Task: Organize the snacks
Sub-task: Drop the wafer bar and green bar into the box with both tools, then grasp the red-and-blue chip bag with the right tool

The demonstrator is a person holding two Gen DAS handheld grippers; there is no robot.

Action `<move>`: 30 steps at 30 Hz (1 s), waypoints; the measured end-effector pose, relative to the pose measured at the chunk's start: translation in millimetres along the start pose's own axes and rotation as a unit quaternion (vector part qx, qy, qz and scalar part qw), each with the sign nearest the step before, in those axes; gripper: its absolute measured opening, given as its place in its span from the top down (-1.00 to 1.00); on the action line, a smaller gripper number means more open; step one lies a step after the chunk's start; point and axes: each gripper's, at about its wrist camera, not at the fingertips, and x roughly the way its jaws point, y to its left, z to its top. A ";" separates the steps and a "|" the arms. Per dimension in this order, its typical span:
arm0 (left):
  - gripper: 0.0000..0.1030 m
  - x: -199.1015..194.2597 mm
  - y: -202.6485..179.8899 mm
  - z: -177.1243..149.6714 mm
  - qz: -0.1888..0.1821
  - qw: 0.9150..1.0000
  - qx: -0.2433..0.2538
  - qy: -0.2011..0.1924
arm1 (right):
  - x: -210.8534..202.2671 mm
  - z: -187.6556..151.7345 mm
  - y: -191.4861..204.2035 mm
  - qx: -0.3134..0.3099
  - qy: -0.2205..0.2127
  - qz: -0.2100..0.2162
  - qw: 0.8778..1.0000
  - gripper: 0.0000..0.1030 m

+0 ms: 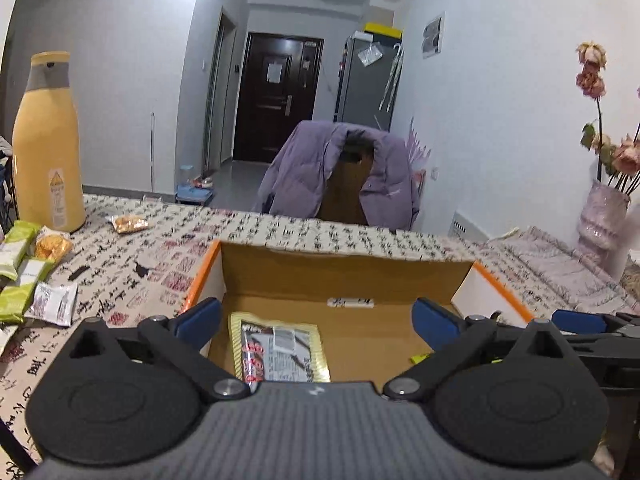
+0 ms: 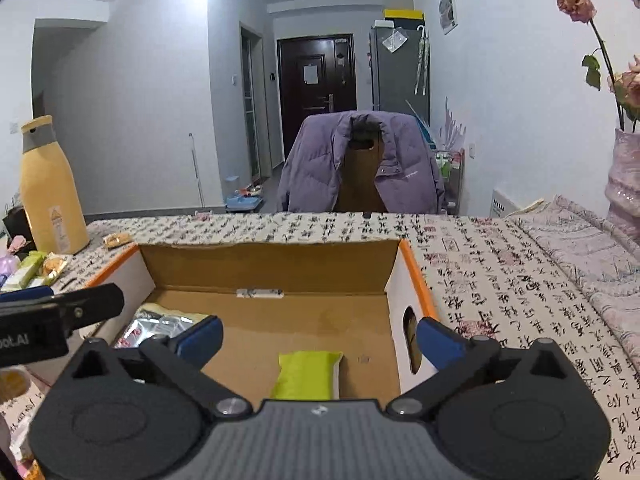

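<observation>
Over the cardboard box (image 2: pixel 272 268), the left gripper (image 1: pixel 316 320) and right gripper (image 2: pixel 318 338) hang released, one packet (image 1: pixel 280 352) and a green packet (image 2: pixel 308 374) lying inside. Depositing seems finished; the next move likely calls for fetching the snacks (image 1: pixel 24 264) at far left.

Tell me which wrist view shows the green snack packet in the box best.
Right wrist: the green snack packet lies flat on the cardboard box floor, between the open fingers of the right gripper. In the left wrist view only a sliver of it shows, behind the left gripper linkage.
</observation>
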 end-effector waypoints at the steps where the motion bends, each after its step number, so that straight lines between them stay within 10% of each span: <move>1: -1.00 -2.8 -0.3 2.3 -0.001 1.000 -0.001 -0.004 | -3.4 1.6 0.2 -0.002 -0.005 -0.002 1.000 -1.00; 30: -1.00 -119.9 13.5 -30.6 -0.015 0.999 0.030 -0.042 | -135.4 -55.7 -8.2 -0.047 -0.030 0.009 0.998 -1.00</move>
